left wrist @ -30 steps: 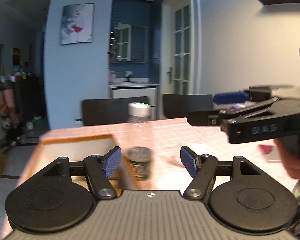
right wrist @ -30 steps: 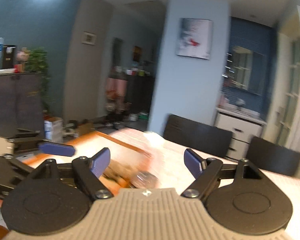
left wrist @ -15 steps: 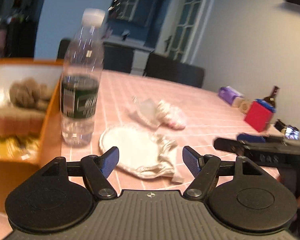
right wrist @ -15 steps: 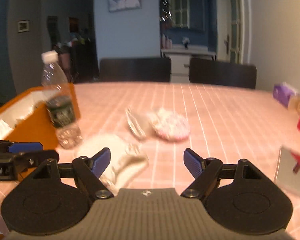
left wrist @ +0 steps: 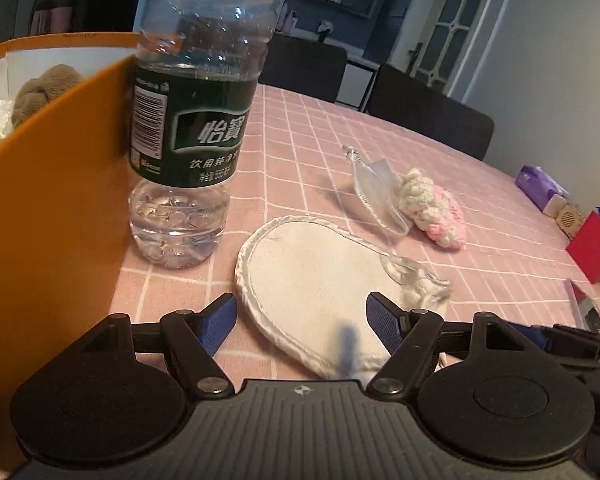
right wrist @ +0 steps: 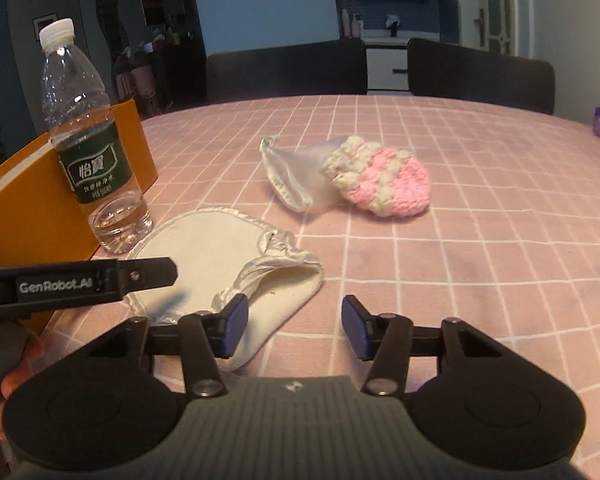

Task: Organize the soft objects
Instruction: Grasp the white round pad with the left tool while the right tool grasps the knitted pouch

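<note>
A white cloth pouch (left wrist: 316, 280) with satin trim lies flat on the pink checked tablecloth; it also shows in the right wrist view (right wrist: 220, 264). Beyond it lie a clear plastic bag (right wrist: 292, 176) and a pink and white crocheted piece (right wrist: 380, 176), also seen in the left wrist view (left wrist: 436, 208). An orange box (left wrist: 52, 184) at the left holds a brown plush item (left wrist: 48, 88). My left gripper (left wrist: 300, 320) is open, low over the pouch's near end. My right gripper (right wrist: 294, 328) is open just right of the pouch's opening.
A water bottle (left wrist: 196, 120) stands against the orange box, close to the pouch. A red box (left wrist: 592, 248) and a purple pack (left wrist: 540, 184) sit at the right side of the table. Dark chairs (right wrist: 288, 72) stand behind the table.
Both grippers have swung down from facing the room to the table and come in close to the white pouch. Both stay open.
</note>
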A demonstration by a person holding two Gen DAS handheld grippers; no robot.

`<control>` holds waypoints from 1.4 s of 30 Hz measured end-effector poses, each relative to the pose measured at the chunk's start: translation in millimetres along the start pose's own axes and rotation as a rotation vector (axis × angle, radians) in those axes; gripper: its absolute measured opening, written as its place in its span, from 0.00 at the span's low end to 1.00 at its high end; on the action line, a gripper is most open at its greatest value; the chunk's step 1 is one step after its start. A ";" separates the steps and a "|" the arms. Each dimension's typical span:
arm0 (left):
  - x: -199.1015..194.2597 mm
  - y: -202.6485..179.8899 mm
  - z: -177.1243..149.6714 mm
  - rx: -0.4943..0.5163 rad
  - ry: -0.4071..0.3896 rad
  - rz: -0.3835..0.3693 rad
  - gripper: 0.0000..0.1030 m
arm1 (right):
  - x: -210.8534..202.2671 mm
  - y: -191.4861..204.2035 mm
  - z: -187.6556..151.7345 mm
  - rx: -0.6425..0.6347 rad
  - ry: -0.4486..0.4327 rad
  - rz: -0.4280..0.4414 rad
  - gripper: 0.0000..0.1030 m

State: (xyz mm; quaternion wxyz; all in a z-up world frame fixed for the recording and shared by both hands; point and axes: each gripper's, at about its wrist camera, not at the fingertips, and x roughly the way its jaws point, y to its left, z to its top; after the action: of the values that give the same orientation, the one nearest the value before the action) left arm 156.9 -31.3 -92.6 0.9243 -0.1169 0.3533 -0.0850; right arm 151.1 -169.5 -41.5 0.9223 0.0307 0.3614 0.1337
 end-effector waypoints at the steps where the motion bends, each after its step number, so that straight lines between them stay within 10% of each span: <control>1: 2.4 -1.1 0.4 0.003 0.004 -0.003 0.84 | 4.1 -0.3 0.6 -0.001 0.010 0.007 0.42; 6: 7.3 -12.4 2.3 0.057 0.013 0.005 0.75 | 14.5 -0.2 2.0 -0.009 0.031 0.029 0.25; 15: 8.3 -32.8 -1.0 0.108 0.042 -0.041 0.46 | 19.1 3.2 4.1 -0.069 0.033 0.033 0.22; 19: 8.9 -37.2 -0.2 0.163 0.023 0.021 0.05 | 20.8 4.7 6.0 -0.090 0.044 0.034 0.20; 26: 9.4 -32.6 7.2 0.182 -0.002 0.083 0.04 | 7.8 -19.4 27.6 -0.030 0.000 -0.035 0.22; 36: 10.9 -40.4 18.9 0.207 -0.013 0.083 0.04 | 60.2 -25.4 60.4 -0.143 -0.067 -0.194 0.67; 42: 5.6 -35.3 19.3 0.192 -0.018 0.076 0.04 | 94.1 -26.2 65.6 -0.240 -0.014 -0.213 0.59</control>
State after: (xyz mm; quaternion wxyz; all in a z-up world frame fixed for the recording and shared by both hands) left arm 171.4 -63.4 -72.5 0.9370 -0.0150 0.3392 -0.0825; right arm 267.3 -166.9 -59.1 0.9307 -0.1174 0.3377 0.0773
